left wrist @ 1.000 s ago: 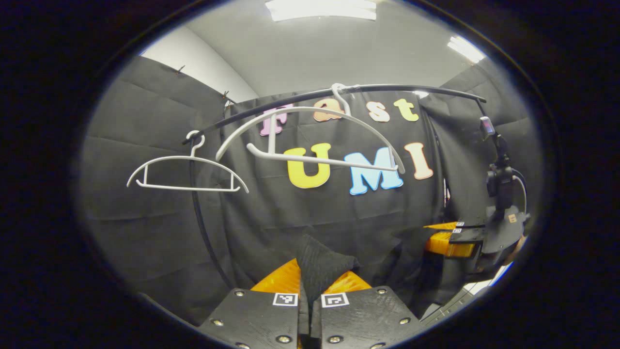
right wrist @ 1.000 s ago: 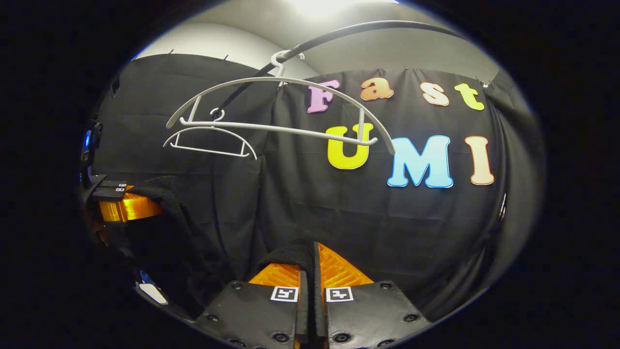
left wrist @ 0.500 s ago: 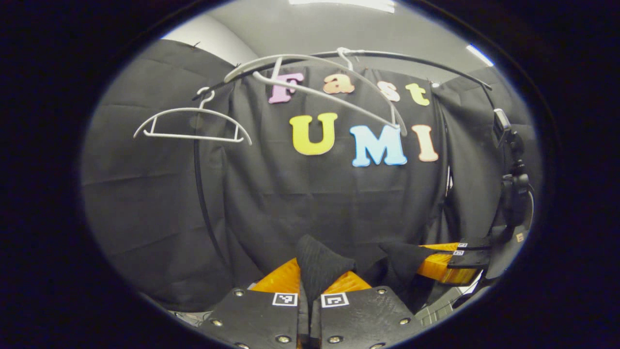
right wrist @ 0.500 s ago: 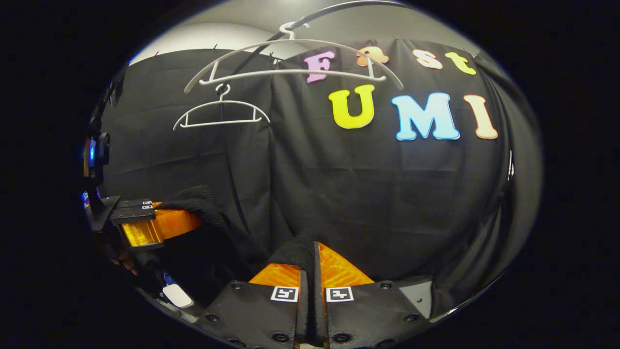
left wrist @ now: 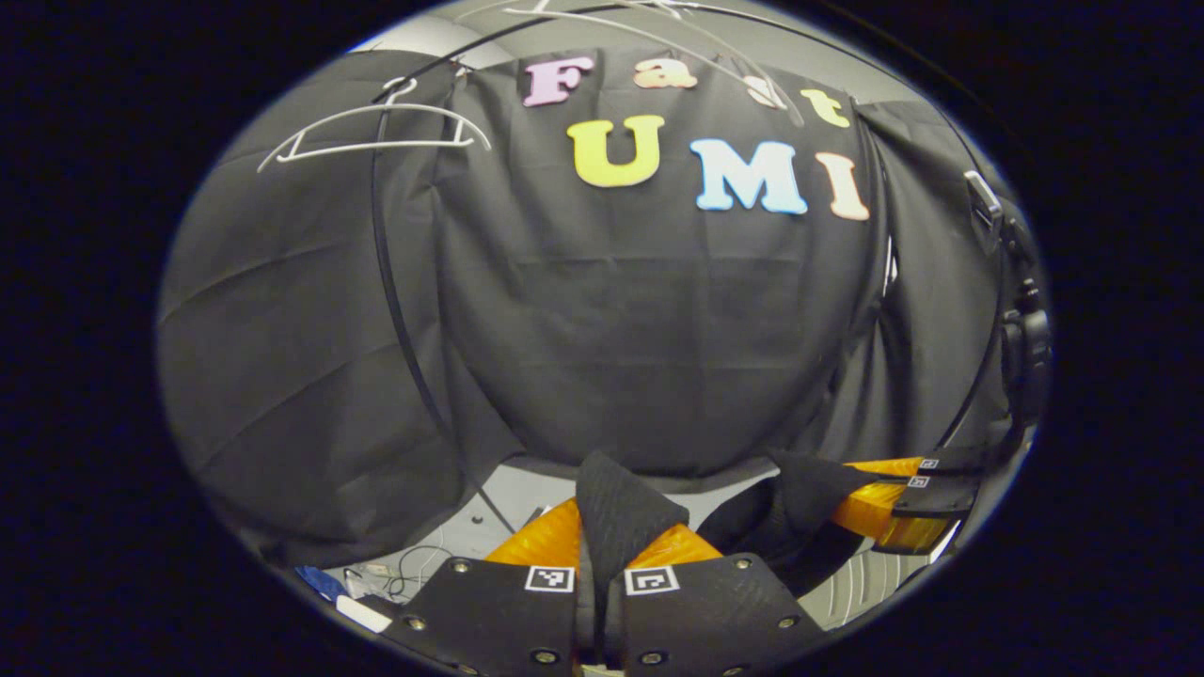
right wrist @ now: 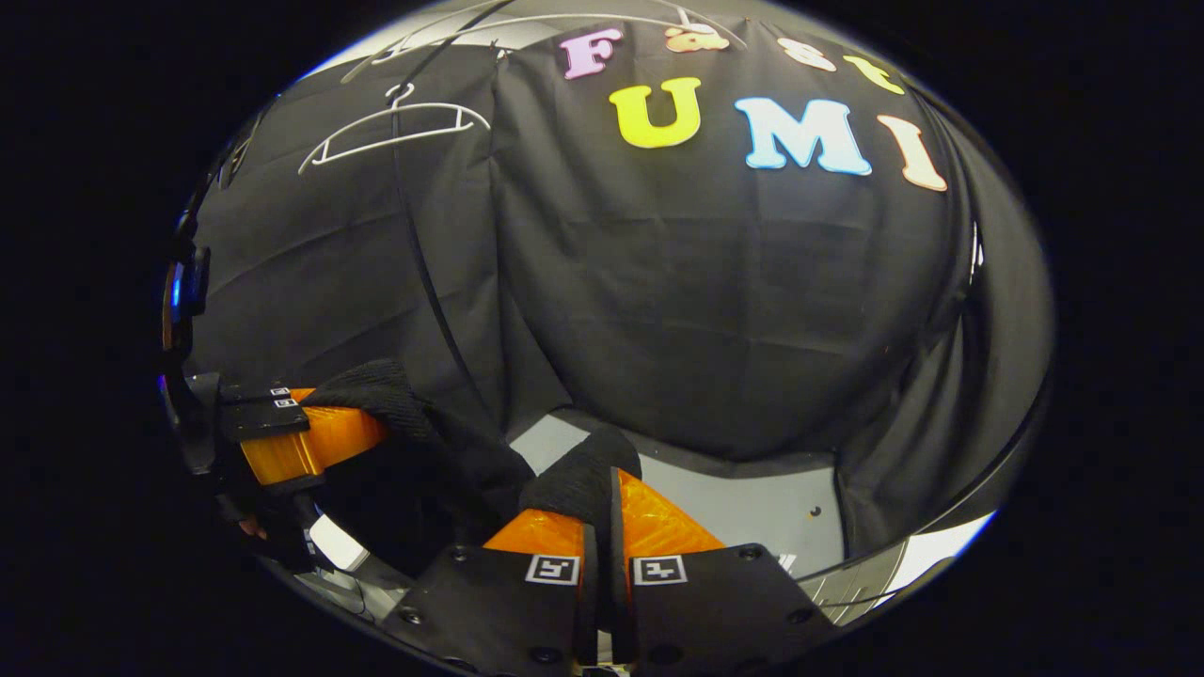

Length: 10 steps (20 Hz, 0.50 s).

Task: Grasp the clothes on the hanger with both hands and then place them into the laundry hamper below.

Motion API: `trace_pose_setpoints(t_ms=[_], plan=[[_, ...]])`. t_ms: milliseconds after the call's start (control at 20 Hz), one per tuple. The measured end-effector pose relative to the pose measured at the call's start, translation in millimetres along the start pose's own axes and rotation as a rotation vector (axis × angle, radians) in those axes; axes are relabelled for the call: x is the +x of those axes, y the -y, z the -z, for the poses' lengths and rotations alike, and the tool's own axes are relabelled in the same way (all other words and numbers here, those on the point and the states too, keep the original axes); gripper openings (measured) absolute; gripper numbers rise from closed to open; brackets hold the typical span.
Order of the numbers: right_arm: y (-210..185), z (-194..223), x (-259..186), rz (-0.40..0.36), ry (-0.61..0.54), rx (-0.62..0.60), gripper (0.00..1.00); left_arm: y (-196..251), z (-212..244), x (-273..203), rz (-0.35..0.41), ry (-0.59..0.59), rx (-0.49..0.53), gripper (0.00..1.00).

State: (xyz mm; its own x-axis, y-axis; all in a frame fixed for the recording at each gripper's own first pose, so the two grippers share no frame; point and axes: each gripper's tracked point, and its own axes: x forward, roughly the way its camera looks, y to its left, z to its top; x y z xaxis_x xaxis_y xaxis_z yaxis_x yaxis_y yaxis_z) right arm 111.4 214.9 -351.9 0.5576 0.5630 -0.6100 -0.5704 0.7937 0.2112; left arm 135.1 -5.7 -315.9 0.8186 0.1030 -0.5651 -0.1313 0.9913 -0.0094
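Left gripper (left wrist: 602, 550): clamped on a fold of the black garment (left wrist: 616, 503).
Right gripper (right wrist: 602, 527): clamped on the garment's other end.
Garment: slung between both grippers, off the white hangers (left wrist: 372, 136).

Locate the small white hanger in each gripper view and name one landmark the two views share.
Left gripper view: the small white hanger hangs at upper left, above the left gripper, which is shut on the black garment.
Right gripper view: the same hanger hangs at upper left, above the left gripper.
Shared landmark: the black rack pole running down just beneath the hanger.
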Motion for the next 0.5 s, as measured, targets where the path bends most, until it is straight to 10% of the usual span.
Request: trace_pose_setpoints(t_ms=[500], plan=[[12,92,14,0.028,-0.251,0.004,0.1,3,133,22,0.007,-0.318,-0.005,0.06]])
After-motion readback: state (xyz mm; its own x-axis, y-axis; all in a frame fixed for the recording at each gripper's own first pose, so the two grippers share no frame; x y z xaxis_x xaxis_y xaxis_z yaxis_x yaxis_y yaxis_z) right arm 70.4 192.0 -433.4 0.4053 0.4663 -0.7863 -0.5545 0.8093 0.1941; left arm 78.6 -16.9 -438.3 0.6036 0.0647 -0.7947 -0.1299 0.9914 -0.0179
